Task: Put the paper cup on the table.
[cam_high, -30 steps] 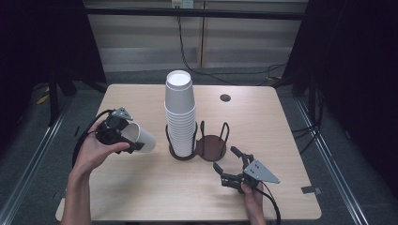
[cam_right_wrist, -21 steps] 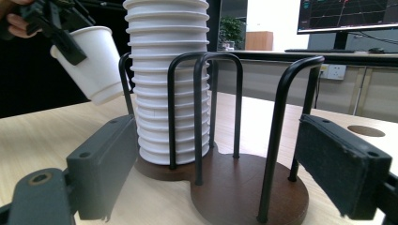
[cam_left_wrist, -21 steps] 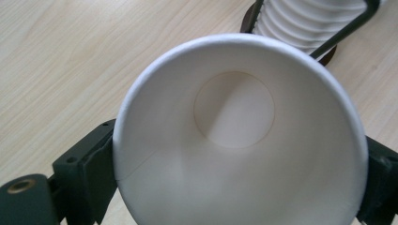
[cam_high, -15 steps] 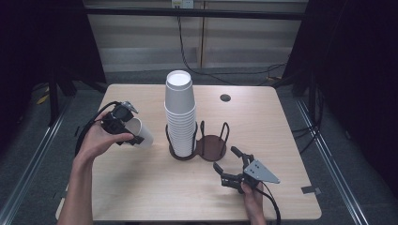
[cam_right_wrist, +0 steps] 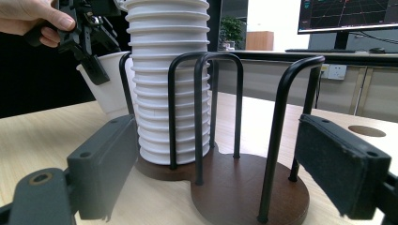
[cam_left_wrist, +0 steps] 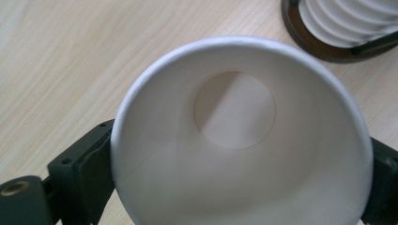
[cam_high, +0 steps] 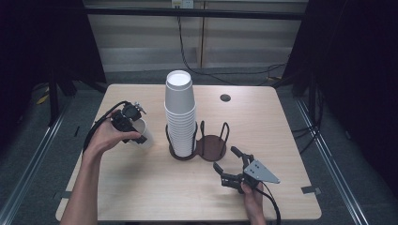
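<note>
The left gripper (cam_high: 133, 125) holds 1 paper cup (cam_high: 142, 134) between its 2 jaws, mouth facing the gripper's camera, just left of the cup stack (cam_high: 180, 117) in the holder (cam_high: 210, 146). Its jaws have just been opening, the cup between them. The right gripper (cam_high: 228, 167) rests on the table (cam_high: 281, 140) near the holder, jaws apart.

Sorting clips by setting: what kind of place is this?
Probably a lab or office recording setup: a bare wooden table walled by black curtains, and a monitor on a desk behind.
</note>
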Action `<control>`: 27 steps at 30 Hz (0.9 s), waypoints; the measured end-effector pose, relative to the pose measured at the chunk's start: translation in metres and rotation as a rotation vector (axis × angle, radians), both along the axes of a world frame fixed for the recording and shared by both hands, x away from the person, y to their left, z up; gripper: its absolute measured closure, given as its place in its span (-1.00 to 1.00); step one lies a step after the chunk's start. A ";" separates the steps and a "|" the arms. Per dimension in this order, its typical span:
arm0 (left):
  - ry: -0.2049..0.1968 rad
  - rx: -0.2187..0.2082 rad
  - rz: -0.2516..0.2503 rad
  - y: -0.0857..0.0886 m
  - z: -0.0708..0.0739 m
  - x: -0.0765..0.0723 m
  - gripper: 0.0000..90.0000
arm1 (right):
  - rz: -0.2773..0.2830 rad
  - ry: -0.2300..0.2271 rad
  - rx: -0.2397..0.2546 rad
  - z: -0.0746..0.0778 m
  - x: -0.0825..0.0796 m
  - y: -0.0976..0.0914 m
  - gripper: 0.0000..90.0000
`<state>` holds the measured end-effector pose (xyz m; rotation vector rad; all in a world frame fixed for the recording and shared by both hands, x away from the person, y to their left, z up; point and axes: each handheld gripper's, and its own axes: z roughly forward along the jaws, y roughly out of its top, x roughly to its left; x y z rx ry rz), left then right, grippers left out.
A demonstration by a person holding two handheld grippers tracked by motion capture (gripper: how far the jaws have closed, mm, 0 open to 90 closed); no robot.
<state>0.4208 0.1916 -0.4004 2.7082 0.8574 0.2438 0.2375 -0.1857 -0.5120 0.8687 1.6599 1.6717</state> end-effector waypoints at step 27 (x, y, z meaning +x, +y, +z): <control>0.003 0.002 0.033 -0.012 -0.036 0.006 -0.89 | -0.002 0.000 0.001 0.000 0.000 0.000 -0.70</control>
